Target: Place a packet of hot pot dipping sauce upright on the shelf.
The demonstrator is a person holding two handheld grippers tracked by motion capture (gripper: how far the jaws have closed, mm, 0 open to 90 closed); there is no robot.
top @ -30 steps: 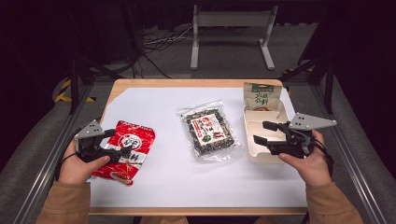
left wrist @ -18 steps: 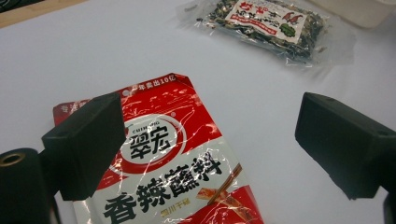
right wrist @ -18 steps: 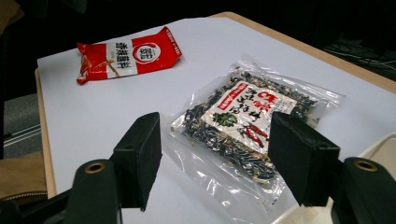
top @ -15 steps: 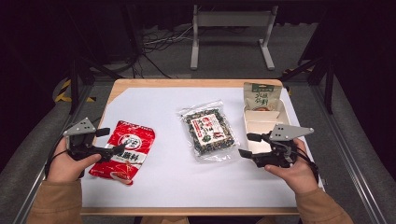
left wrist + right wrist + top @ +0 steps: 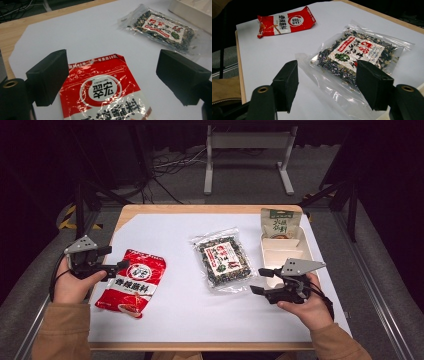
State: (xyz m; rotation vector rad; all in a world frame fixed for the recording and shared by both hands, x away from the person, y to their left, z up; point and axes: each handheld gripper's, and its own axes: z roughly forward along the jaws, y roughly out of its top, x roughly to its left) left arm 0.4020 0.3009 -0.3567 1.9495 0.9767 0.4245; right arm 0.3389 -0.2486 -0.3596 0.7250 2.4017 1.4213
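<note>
A red seasoning packet (image 5: 132, 282) lies flat at the table's left. My left gripper (image 5: 114, 258) hovers at the packet's far left corner, open, its jaws wide apart above the red packet (image 5: 105, 92) and touching nothing. A clear bag of dark dried mix (image 5: 223, 260) lies at the centre. My right gripper (image 5: 261, 281) is low, just right of that bag's near corner, pointing left. It is open, and the clear bag (image 5: 354, 55) lies beyond the empty gap between its jaws. The left gripper (image 5: 112, 80) and right gripper (image 5: 327, 82) each frame bare space.
A white divided tray (image 5: 300, 251) sits at the right, behind my right hand. A green packet (image 5: 279, 224) leans at its far end. White paper (image 5: 175, 235) covers the wooden tabletop. The tray's wall (image 5: 190, 12) shows past the clear bag (image 5: 162, 27). The red packet (image 5: 287, 21) lies far off.
My left gripper has drawn back to the left, off the red packet. My right gripper has come down and toward me, from over the tray to beside the clear bag.
</note>
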